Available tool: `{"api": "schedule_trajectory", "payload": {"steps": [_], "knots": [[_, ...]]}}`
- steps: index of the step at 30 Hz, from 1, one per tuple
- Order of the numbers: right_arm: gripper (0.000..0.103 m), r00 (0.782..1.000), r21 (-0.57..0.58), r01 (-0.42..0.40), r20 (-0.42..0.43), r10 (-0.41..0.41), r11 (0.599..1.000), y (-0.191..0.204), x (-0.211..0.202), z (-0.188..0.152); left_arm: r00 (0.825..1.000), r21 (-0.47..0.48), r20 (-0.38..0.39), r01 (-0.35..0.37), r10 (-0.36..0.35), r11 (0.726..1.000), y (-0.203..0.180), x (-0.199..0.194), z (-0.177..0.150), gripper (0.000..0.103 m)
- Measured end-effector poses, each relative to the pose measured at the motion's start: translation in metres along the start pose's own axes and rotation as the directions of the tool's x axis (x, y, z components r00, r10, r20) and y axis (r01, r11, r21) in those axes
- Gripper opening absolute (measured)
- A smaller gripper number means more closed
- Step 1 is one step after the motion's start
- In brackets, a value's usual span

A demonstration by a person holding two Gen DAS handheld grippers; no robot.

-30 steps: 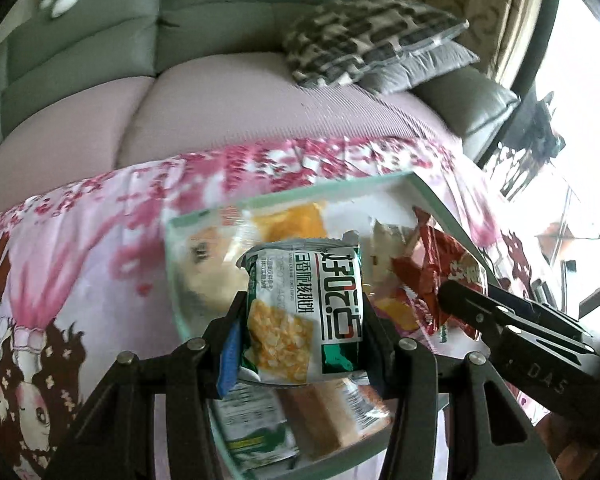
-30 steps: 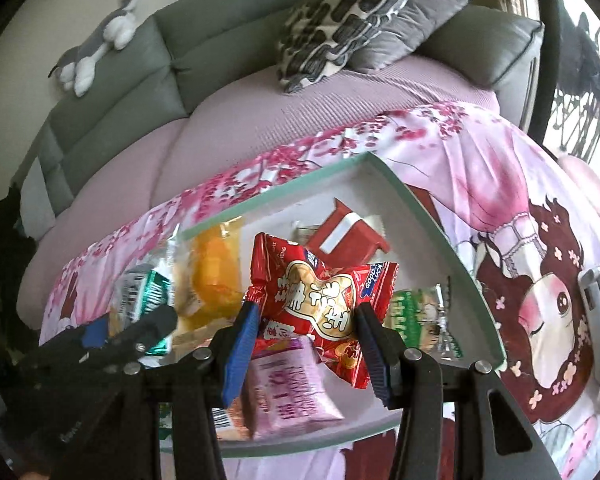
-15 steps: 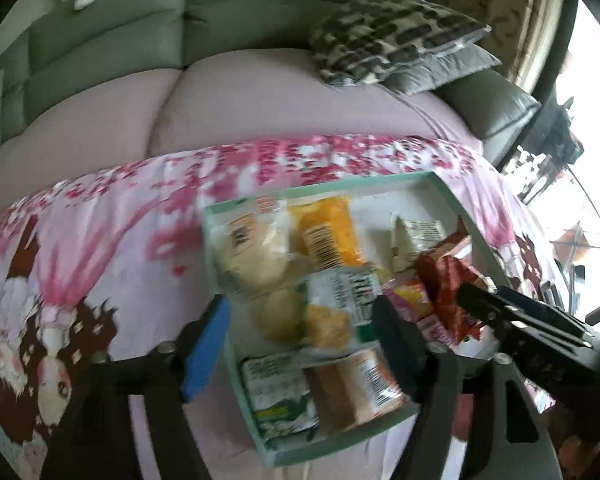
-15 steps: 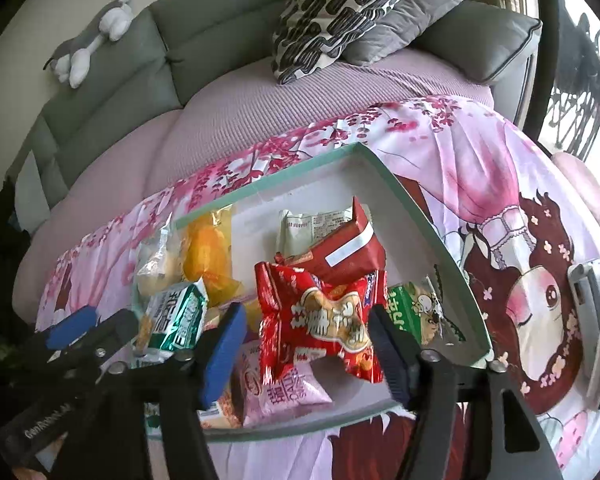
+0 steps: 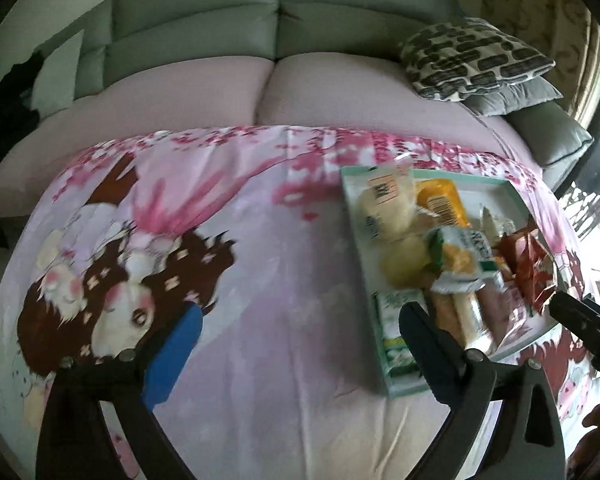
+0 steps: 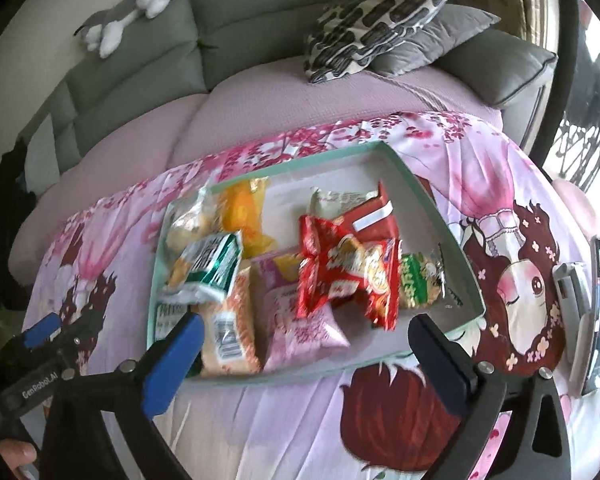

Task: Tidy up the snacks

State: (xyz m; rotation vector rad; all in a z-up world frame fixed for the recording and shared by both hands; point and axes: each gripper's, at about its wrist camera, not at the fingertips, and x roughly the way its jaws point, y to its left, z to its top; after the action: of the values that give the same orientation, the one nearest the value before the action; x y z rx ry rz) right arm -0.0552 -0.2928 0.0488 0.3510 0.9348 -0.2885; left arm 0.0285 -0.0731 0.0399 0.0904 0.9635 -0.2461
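Note:
A mint-green tray [image 6: 440, 216] sits on the pink printed cloth and holds several snack packets. Among them are a green-and-white corn packet [image 6: 210, 266], a red packet [image 6: 348, 272], a pink packet [image 6: 300, 316], an orange packet [image 6: 242, 212] and a green packet [image 6: 418, 284]. My right gripper [image 6: 308, 360] is open and empty, just in front of the tray's near edge. My left gripper [image 5: 296, 352] is open and empty over bare cloth, left of the tray [image 5: 384, 368]. The corn packet [image 5: 460, 256] lies in the tray in the left wrist view too.
The cloth [image 5: 236, 280] covers a table in front of a grey sofa [image 5: 280, 40] with patterned cushions [image 6: 376, 20]. A plush toy [image 6: 124, 12] lies on the sofa back. A phone on a stand [image 6: 596, 312] is at the table's right edge.
The left gripper let go of the corn packet into the tray, opened and moved left. The right gripper released the red packet into the tray, opened wide and drew back.

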Motion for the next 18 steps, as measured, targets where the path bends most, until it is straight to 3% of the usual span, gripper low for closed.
{"api": "schedule_trajectory", "payload": {"steps": [6, 18], "knots": [[0.103, 1.0, -0.042, -0.004, -0.018, 0.003, 0.999, 0.015, -0.006, -0.016, 0.996, -0.025, -0.011, -0.093, 0.092, 0.995, 0.017, -0.012, -0.017, 0.099], [0.103, 0.998, -0.113, -0.014, -0.059, 0.008, 0.993, 0.04, -0.009, -0.038, 0.975, 0.027, -0.051, -0.216, 0.217, 0.976, 0.021, -0.017, -0.047, 0.099]]}}
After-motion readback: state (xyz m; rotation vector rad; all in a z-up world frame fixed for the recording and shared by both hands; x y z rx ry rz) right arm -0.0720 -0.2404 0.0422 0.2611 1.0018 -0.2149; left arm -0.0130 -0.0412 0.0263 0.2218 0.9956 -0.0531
